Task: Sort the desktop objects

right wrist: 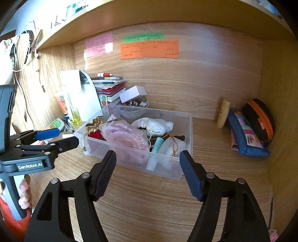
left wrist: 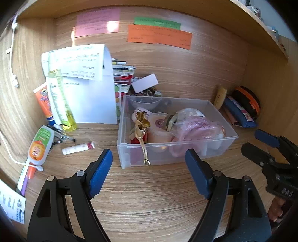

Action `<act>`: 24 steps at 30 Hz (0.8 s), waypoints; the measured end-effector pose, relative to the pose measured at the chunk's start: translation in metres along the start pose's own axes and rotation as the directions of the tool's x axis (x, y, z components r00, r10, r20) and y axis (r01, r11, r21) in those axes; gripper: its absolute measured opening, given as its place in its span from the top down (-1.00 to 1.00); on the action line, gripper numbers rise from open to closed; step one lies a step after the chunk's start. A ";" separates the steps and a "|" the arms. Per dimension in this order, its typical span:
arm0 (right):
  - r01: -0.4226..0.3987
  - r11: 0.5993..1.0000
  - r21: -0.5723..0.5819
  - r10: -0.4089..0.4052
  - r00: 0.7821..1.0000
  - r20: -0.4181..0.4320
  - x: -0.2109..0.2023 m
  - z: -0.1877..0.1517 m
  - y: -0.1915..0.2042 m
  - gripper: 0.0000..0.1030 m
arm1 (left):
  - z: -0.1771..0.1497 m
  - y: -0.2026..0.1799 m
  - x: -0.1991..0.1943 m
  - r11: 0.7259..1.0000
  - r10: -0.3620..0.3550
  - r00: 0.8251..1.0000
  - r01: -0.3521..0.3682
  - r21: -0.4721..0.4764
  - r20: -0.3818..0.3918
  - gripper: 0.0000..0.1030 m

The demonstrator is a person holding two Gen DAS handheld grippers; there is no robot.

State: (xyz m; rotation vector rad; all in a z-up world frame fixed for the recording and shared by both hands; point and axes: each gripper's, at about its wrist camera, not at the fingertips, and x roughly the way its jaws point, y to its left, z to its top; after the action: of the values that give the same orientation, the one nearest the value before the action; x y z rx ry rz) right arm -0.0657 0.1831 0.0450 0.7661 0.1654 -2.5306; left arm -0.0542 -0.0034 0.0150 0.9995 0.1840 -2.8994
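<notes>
A clear plastic bin (left wrist: 214,149) (right wrist: 168,170) stands mid-desk, filled with a pink mesh bundle (left wrist: 197,128) (right wrist: 124,134), a gold bag (left wrist: 141,121), a white pouch (right wrist: 152,125) and small containers. My left gripper (left wrist: 149,158) is open and empty just in front of the bin. My right gripper (right wrist: 148,160) is open and empty before the bin's near right corner. Loose items lie left of the bin: a small white tube (left wrist: 78,148), an orange-green bottle (left wrist: 40,147), pens (left wrist: 63,134), a yellow bottle (left wrist: 61,100).
White papers (left wrist: 89,89) and stacked books (left wrist: 123,74) lean at the back left. A yellow tube (right wrist: 223,113), a blue pouch (right wrist: 245,137) and a black-orange case (right wrist: 260,119) sit at the back right. A shelf (right wrist: 130,14) hangs overhead. A white cable (left wrist: 11,154) runs along the left.
</notes>
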 end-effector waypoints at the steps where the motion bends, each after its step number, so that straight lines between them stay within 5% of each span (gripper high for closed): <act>1: 0.000 1.000 0.005 0.000 1.000 0.004 -0.001 -0.001 0.000 -0.43 | 0.000 0.000 -0.001 1.000 0.011 1.000 -0.011 -0.006 0.004 -0.56; 5: -0.017 0.999 0.045 0.017 1.000 -0.001 0.002 -0.005 -0.002 -0.46 | -0.006 0.000 -0.002 0.999 0.032 0.999 -0.032 -0.030 0.013 -0.71; 24: -0.029 0.995 0.098 0.036 0.997 -0.066 0.018 -0.023 -0.005 -0.49 | -0.014 -0.008 0.000 0.999 0.051 0.999 -0.051 -0.004 0.011 -0.71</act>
State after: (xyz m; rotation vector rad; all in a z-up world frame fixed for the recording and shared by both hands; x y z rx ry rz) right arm -0.0700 0.1861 0.0162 0.8862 0.0523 -2.4986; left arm -0.0465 0.0063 0.0050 0.9724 0.1605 -2.8572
